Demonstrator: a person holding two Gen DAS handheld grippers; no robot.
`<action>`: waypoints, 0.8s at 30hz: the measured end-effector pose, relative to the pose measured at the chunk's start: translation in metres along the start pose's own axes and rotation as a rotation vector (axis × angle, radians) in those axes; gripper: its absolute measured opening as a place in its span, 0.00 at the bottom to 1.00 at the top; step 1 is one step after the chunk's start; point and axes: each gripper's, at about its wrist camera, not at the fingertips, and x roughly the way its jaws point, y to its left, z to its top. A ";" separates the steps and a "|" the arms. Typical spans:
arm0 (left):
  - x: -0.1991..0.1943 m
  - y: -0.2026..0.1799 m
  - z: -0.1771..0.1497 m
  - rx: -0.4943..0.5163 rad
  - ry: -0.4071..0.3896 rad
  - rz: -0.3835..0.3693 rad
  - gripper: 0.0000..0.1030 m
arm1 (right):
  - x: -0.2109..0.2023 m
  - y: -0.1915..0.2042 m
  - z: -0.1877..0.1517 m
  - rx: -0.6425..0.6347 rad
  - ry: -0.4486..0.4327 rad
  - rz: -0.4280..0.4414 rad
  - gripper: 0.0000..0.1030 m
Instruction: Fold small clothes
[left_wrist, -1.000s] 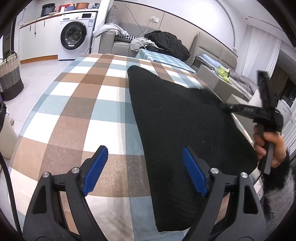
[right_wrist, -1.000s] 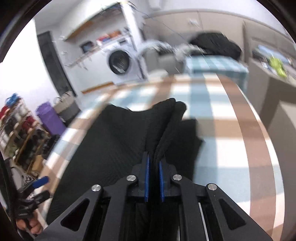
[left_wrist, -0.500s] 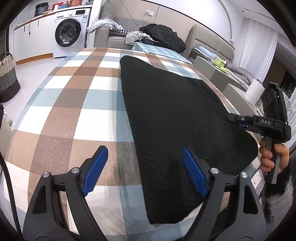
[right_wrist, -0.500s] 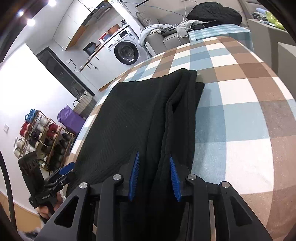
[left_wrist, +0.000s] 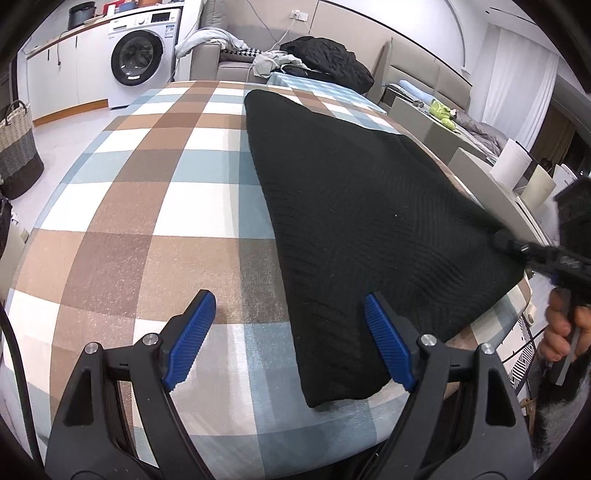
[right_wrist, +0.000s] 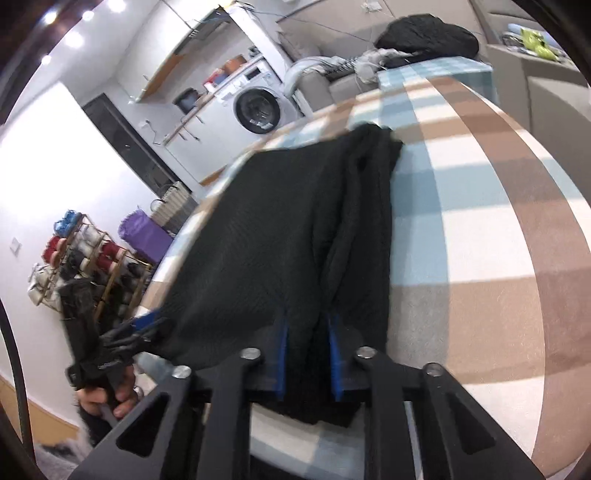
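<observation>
A black knitted garment (left_wrist: 351, 206) lies flat on the checked tablecloth (left_wrist: 147, 221), reaching from the far side to the near right edge. My left gripper (left_wrist: 290, 338) hovers open over the near end, its right pad above the garment's near left edge, with nothing gripped. In the right wrist view my right gripper (right_wrist: 308, 354) is closing its jaws on a bunched fold of the garment (right_wrist: 280, 236) at the table's side, and the fabric fills the gap between the blue pads. The left gripper (right_wrist: 147, 321) shows at the lower left, held by a hand.
A washing machine (left_wrist: 138, 62) and a sofa (left_wrist: 236, 62) piled with clothes stand beyond the table. A wicker basket (left_wrist: 16, 147) is on the floor at left. A shoe rack (right_wrist: 85, 258) lines the wall. A paper roll (left_wrist: 513, 166) stands at right.
My right gripper let the lifted fold drop, opened, slid along the garment's edge, then narrowed on a fold again. The garment now lies flatter. My left gripper drifted slightly closer, still open.
</observation>
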 end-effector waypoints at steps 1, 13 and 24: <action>0.000 0.000 -0.001 0.002 -0.001 0.002 0.79 | -0.004 0.005 0.000 -0.024 -0.009 -0.003 0.13; -0.010 -0.007 -0.009 0.049 0.002 -0.015 0.79 | -0.010 -0.012 -0.021 -0.020 0.038 -0.097 0.19; -0.010 -0.011 -0.017 0.076 0.023 -0.030 0.79 | -0.010 -0.011 -0.028 -0.067 0.049 -0.131 0.17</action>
